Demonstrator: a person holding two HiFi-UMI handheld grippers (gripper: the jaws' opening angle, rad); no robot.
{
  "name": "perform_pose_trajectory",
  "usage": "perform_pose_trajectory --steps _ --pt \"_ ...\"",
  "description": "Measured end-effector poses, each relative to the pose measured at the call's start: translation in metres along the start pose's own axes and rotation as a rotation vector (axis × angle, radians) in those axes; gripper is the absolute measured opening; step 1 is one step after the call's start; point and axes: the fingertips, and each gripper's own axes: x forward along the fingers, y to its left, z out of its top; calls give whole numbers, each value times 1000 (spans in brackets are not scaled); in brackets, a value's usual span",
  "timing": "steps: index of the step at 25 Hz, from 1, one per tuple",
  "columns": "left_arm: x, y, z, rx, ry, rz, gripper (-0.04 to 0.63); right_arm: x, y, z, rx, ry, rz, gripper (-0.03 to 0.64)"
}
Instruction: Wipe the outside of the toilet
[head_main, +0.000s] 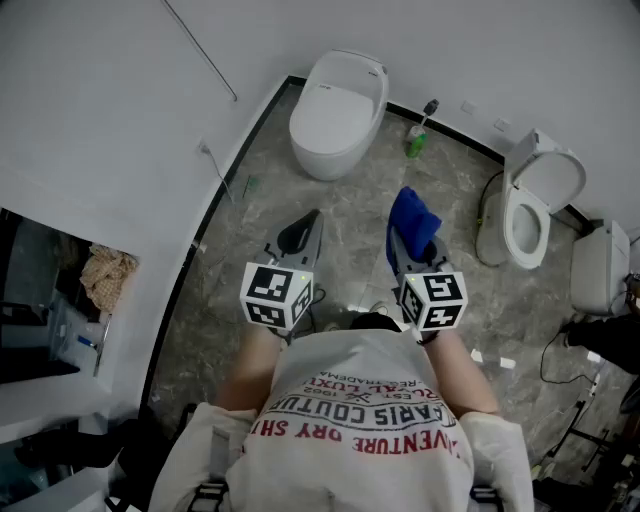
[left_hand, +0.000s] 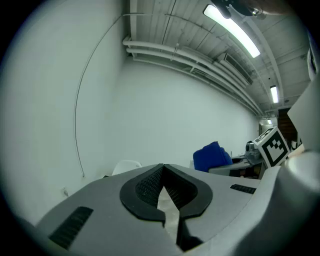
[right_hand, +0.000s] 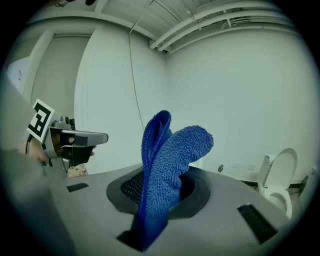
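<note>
A white toilet with its lid down (head_main: 338, 112) stands by the far wall, ahead of both grippers. A second toilet (head_main: 533, 205) with its lid up stands at the right and also shows in the right gripper view (right_hand: 280, 186). My right gripper (head_main: 408, 243) is shut on a blue cloth (head_main: 413, 220), which sticks up folded between the jaws (right_hand: 167, 170). My left gripper (head_main: 308, 224) is shut with nothing in it, its pads meeting at the tip (left_hand: 162, 172). Both grippers hang over the marble floor, well short of the toilets.
A green bottle with a brush (head_main: 417, 137) stands on the floor between the two toilets. A white tank (head_main: 600, 265) and loose cables lie at the right. The white wall with a black skirting (head_main: 215, 190) runs along the left. A crumpled rag (head_main: 108, 275) sits on a shelf at far left.
</note>
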Motion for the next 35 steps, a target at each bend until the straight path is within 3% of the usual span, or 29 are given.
perform_pose_trajectory --steps 13,21,28,35 --pt "-6 -4 -3 -2 8 3 8 -11 0 -6 4 9 -4 72" --pt "-3 3 -10 -17 20 22 8 -3 -14 -10 60 7 -22 72" --pt "39 25 -18 -48 55 55 8 41 -52 -11 70 36 -4 72" --pt "120 69 -9 -58 82 114 8 131 -108 10 81 53 50 72"
